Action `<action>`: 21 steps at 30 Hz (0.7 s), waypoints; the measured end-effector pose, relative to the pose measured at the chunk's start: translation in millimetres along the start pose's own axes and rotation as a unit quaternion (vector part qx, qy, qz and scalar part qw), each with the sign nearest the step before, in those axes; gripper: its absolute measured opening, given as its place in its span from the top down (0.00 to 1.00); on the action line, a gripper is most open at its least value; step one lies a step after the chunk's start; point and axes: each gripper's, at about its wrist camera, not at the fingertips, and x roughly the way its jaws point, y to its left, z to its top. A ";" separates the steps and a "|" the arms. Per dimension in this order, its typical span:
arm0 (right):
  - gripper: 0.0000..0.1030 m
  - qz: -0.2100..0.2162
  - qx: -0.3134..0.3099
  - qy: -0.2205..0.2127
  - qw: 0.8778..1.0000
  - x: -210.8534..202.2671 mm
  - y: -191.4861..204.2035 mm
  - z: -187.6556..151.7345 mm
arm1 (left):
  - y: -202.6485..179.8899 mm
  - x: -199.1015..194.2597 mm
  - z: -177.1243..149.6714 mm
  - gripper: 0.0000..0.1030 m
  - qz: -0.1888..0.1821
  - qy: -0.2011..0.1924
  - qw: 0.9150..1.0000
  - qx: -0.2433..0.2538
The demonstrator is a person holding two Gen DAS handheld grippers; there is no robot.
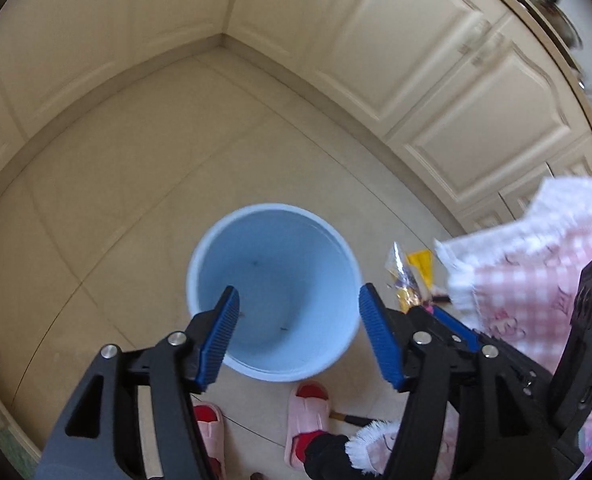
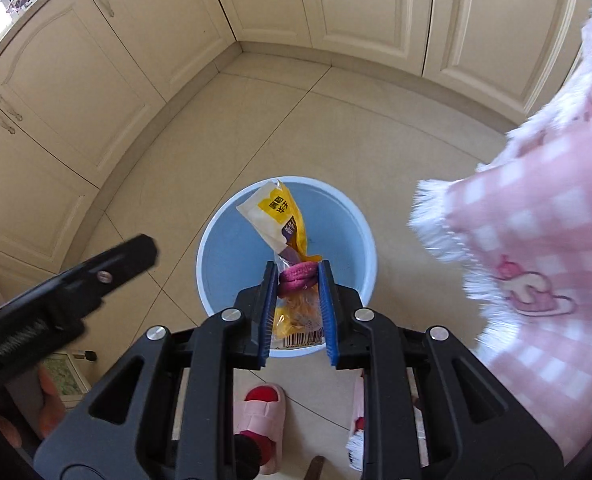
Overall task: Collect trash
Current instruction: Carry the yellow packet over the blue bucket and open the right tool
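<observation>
A light blue round bin (image 1: 274, 292) stands on the tiled floor, with only small specks inside. My left gripper (image 1: 298, 336) is open and empty, held over the bin's near rim. In the right wrist view my right gripper (image 2: 296, 280) is shut on a yellow and white snack wrapper (image 2: 280, 216) with a purple bit between the pads, held above the bin (image 2: 224, 256). The wrapper also shows in the left wrist view (image 1: 410, 276), to the right of the bin.
Cream cabinet doors (image 1: 436, 60) line the walls around the corner of the floor. The person's pink slippers (image 1: 308, 412) stand just behind the bin. A pink checked sleeve (image 2: 536, 248) hangs at the right. The left gripper's body (image 2: 56, 292) crosses the left side.
</observation>
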 end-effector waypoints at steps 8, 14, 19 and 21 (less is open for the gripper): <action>0.77 0.012 0.005 0.004 1.000 9.9 18.2 7.2 | 23.9 -3.9 3.7 0.39 0.039 -0.003 0.999 -0.021; 0.77 0.010 0.002 -0.011 1.000 -2.5 23.7 15.9 | 29.8 -11.5 5.0 0.39 0.038 -0.007 0.999 -0.026; 0.54 -0.002 -0.006 -0.032 0.999 -21.2 27.5 20.0 | 22.7 -19.9 5.9 0.39 0.032 -0.015 0.999 -0.017; 0.54 -0.013 -0.011 -0.041 0.999 -31.0 28.0 20.1 | 19.4 -24.2 4.1 0.39 0.030 -0.021 0.999 -0.012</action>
